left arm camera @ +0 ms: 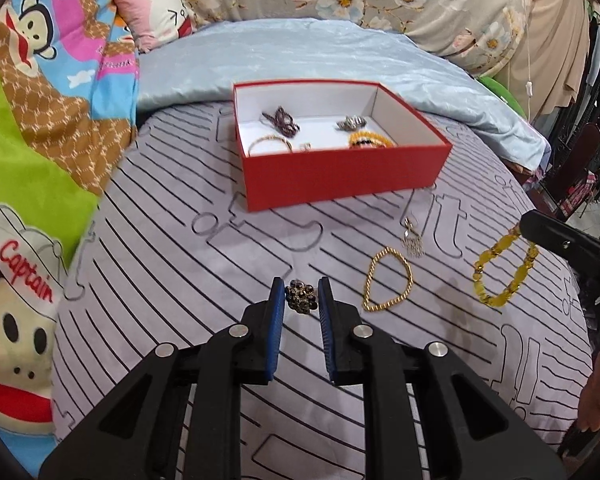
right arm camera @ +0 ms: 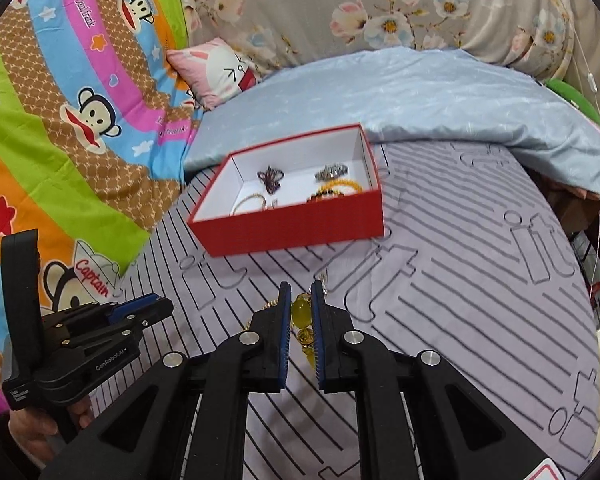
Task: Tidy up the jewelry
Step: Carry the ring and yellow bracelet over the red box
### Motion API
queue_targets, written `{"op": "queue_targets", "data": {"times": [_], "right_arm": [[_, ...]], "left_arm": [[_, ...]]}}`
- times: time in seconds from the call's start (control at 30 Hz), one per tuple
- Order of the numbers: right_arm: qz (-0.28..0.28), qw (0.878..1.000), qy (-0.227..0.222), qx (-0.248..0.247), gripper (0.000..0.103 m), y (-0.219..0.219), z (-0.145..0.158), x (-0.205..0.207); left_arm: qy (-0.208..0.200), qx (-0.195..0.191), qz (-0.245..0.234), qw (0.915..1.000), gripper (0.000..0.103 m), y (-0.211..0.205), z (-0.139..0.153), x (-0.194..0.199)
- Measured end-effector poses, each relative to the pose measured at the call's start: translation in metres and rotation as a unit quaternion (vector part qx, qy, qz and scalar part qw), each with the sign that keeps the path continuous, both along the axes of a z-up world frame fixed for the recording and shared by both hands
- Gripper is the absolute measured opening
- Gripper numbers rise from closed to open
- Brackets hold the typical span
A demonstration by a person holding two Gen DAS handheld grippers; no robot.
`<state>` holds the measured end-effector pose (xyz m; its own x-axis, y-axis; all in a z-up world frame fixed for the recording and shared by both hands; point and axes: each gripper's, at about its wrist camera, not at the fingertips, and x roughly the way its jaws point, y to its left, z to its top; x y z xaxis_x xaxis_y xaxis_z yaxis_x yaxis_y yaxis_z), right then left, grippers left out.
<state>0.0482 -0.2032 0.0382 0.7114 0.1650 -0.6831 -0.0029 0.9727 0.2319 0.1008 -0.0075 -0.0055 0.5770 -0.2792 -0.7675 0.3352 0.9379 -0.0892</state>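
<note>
Left tongs (left arm camera: pixel 302 295) pinch dark brooch (left arm camera: pixel 300 297), right tongs (right arm camera: pixel 301 300) clamp yellow bead bracelet (right arm camera: pixel 302 312); both gripped for carrying to red box (right arm camera: pixel 296 224).

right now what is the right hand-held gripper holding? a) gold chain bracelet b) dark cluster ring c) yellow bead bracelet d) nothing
c: the right hand-held gripper has its pads closed on a bead of the yellow bead bracelet, while the gold chain bracelet lies loose on the striped sheet.
</note>
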Motion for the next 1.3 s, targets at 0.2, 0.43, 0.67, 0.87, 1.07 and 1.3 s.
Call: {"op": "queue_targets", "data": {"times": [0.2,0.43,0.67,0.87,1.07,1.3], "right_arm": [[0.006,0.999,-0.034,-0.020,0.009,0.000,0.030,0.020],[0.012,0.998,-0.051,-0.021,0.009,-0.003,0.050,0.069],[0.015,0.998,-0.049,-0.026,0.009,0.003,0.055,0.128],[0.026,0.999,-0.029,-0.027,0.009,0.016,0.038,0.173],[0.031,0.999,-0.004,-0.021,0.009,0.024,0.012,0.206],[0.034,0.999,0.016,-0.020,0.009,0.030,-0.009,0.234]], "left_arm": [[-0.034,0.004,0.007,0.9994,0.017,0.001,0.027,0.023],[-0.064,0.003,0.008,0.9979,0.017,-0.007,0.053,0.061],[-0.077,-0.003,0.000,0.9970,0.017,-0.027,0.063,0.105],[-0.070,0.003,-0.006,0.9975,0.017,-0.047,0.053,0.142],[-0.058,0.017,-0.001,0.9982,0.017,-0.058,0.032,0.169],[-0.041,0.032,0.003,0.9986,0.016,-0.067,0.010,0.192]]}}
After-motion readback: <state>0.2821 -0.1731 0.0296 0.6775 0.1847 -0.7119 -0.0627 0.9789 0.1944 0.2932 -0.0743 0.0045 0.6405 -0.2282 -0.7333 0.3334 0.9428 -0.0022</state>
